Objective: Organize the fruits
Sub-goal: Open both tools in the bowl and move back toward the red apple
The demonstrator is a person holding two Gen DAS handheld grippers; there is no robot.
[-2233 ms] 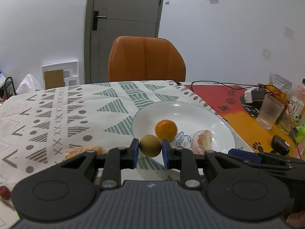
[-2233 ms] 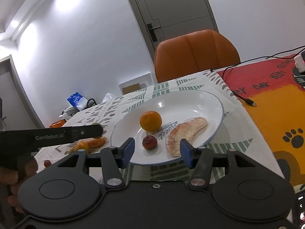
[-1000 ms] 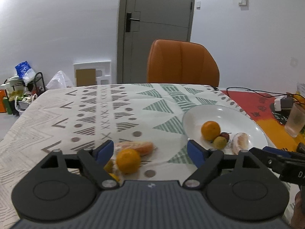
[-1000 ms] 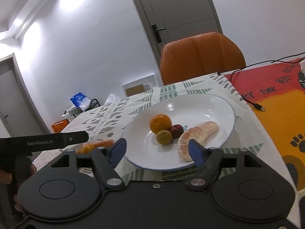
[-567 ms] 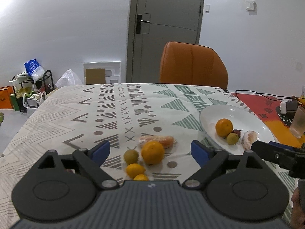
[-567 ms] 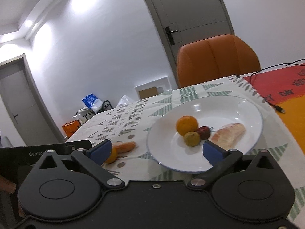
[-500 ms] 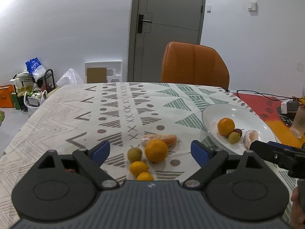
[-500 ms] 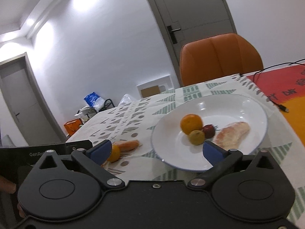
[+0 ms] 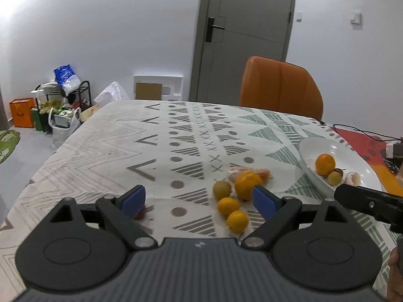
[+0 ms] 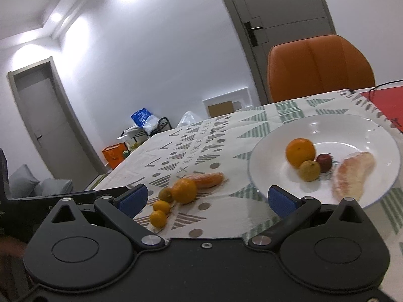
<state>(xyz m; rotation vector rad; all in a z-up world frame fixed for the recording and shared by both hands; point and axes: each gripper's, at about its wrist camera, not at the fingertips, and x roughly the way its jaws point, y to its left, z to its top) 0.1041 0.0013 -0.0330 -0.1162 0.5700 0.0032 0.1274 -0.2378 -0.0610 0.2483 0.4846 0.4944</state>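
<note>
A white plate (image 9: 352,154) (image 10: 357,130) holds an orange (image 10: 300,152), a small green-yellow fruit (image 10: 309,171), a small red fruit (image 10: 325,162) and a peeled pomelo segment (image 10: 352,173). On the patterned tablecloth left of the plate lie an orange (image 9: 248,185) (image 10: 184,190), a peeled segment (image 9: 262,172) (image 10: 210,179), a green fruit (image 9: 222,189) and two small yellow fruits (image 9: 228,206) (image 9: 237,221). A small red fruit (image 9: 139,215) shows behind my left finger. My left gripper (image 9: 199,200) is open and empty above the loose fruits. My right gripper (image 10: 205,198) is open and empty, between the loose fruits and the plate.
An orange chair (image 9: 280,85) stands at the table's far side. A red and orange mat with a cable (image 9: 362,136) lies right of the plate. Bags and a rack (image 9: 58,105) stand on the floor at the left. The right gripper's body (image 9: 370,202) shows at the left view's right edge.
My left gripper let the green-yellow fruit go on the plate, opened, and moved back and left over the loose fruits. My right gripper opened wider and shifted left.
</note>
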